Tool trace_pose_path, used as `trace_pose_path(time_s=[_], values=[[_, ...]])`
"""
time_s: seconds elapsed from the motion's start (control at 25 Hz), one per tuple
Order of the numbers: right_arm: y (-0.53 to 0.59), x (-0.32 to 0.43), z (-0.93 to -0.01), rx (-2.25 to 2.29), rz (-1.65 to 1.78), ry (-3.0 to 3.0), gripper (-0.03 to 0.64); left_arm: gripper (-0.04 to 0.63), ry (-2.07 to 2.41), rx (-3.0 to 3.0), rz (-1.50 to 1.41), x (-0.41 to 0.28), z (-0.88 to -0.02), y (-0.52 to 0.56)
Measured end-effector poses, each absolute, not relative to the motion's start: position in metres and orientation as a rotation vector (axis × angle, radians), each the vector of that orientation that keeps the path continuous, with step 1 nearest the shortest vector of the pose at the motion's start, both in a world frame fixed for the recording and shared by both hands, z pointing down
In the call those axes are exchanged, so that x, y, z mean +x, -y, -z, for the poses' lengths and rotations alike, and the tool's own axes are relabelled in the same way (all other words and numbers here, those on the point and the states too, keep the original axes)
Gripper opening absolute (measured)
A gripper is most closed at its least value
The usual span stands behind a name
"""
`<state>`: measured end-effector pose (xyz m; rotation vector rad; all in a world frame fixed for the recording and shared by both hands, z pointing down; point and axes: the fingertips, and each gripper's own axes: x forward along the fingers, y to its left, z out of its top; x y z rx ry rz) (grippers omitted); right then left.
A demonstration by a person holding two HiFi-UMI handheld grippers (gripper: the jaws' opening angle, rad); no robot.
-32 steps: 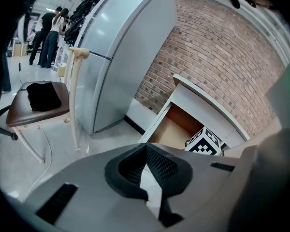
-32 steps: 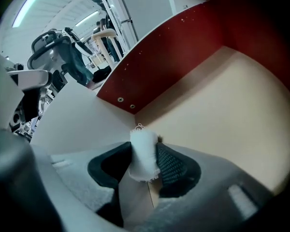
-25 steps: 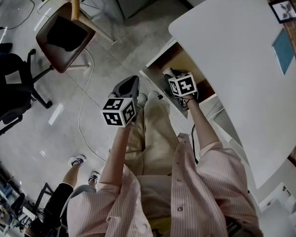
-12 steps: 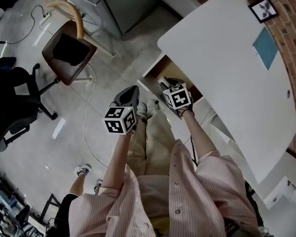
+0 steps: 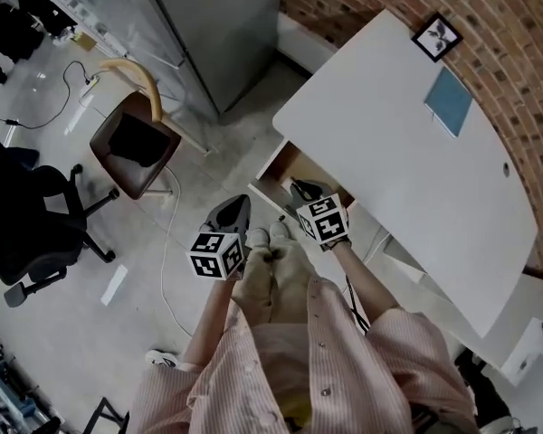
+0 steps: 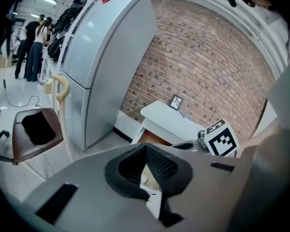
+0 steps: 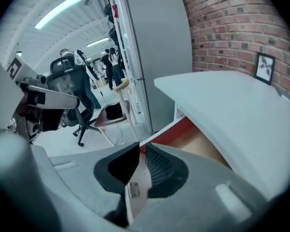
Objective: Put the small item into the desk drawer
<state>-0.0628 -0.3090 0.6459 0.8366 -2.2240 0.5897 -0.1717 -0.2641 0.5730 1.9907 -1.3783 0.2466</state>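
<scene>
**Right jaws closing on nothing at the open drawer**

The dark ribbed fingers (image 7: 157, 166) of the right gripper (image 7: 139, 148) are closing. Only a thin slit is left between their tips, and nothing sits in it. Just past those tips lies the open, wood-lined drawer (image 5: 292, 163), pulled out from under the white round-cornered desk (image 5: 407, 179). Seen from above, this gripper hangs at the drawer's front edge, with its black-and-white marker cube (image 5: 323, 220) on the side toward the person. I cannot make out the small item in any view; the little that shows of the drawer's tan inside is too small to tell.

The left gripper (image 6: 146, 146) has its fingers (image 6: 130, 166) together at the tips, with nothing between them. It is held clear of the drawer, off to its side and above the pale floor, beside the person's beige trousers (image 5: 271, 278).

Farther out, a flat teal booklet (image 5: 448, 102) and a small black-framed picture (image 5: 436, 36) lie near the desk's far edge, by the red brick wall (image 5: 516, 61). A tall grey metal cabinet (image 5: 226, 25) stands beyond the desk's end. Near it is a brown-seated chair with a curved wooden back (image 5: 134, 143), and off to one side of that chair is a black office chair (image 5: 27, 224). The person wears a pink striped shirt (image 5: 344, 360).
</scene>
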Motion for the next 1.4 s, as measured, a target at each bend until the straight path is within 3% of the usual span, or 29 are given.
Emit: trace_pose_path(time_s=[0.28, 1.4], values=[[0.294, -0.061, -0.586, 0.887, -0.606, 2.339, 0.008, -0.002, 1.399, 2.074, -0.205, -0.180, -0.530, 0.261], [0.324, -0.037, -0.367, 1.174, -0.511, 2.846, 0.006, -0.002, 1.564, 2.391, 0.053, -0.210, -0.370, 0.290]])
